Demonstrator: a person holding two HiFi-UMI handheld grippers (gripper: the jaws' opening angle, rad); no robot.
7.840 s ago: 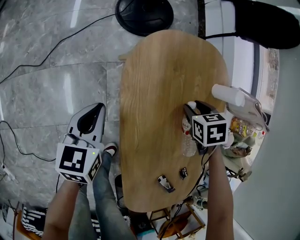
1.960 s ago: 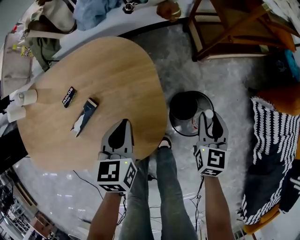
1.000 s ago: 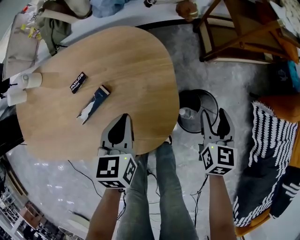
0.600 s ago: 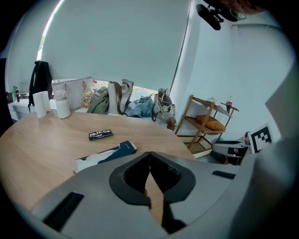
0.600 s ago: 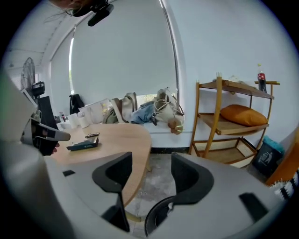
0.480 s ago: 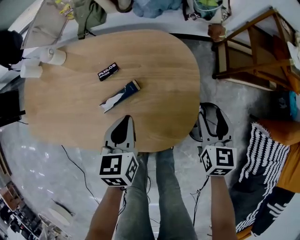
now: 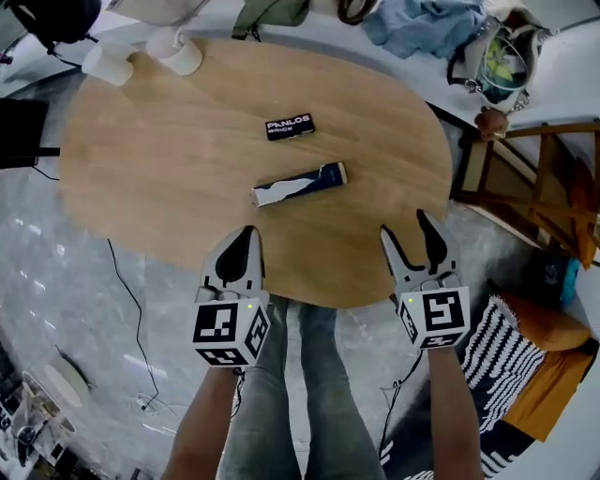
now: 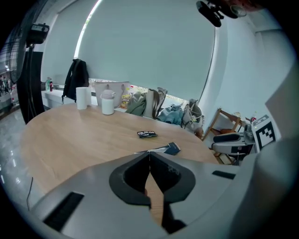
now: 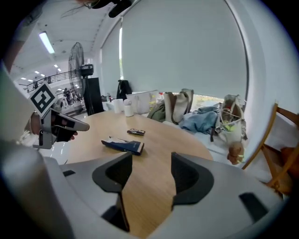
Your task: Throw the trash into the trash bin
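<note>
Two pieces of trash lie on the oval wooden table (image 7: 169, 150): a torn dark blue wrapper (image 7: 298, 184) (image 8: 164, 150) (image 9: 122, 146) in the middle and a small black packet (image 7: 288, 127) (image 8: 146, 134) (image 9: 136, 132) beyond it. My left gripper (image 7: 246, 234) (image 8: 149, 154) is shut and empty over the table's near edge, short of the blue wrapper. Over the near right edge, my right gripper (image 7: 405, 225) (image 9: 148, 164) stands open with nothing between its fingers. No trash bin is in view now.
Two white cups (image 7: 141, 53) stand at the table's far left. Bags and clothes (image 7: 422, 23) lie on a ledge behind the table. A wooden chair (image 7: 534, 202) stands to the right, with a striped cloth (image 7: 497, 352) beside my right arm. A cable (image 7: 122, 309) runs over the grey floor at left.
My view and both grippers have swung from the black bin on the floor back to the table. The right gripper now hangs over the table's near right edge, open and empty.
</note>
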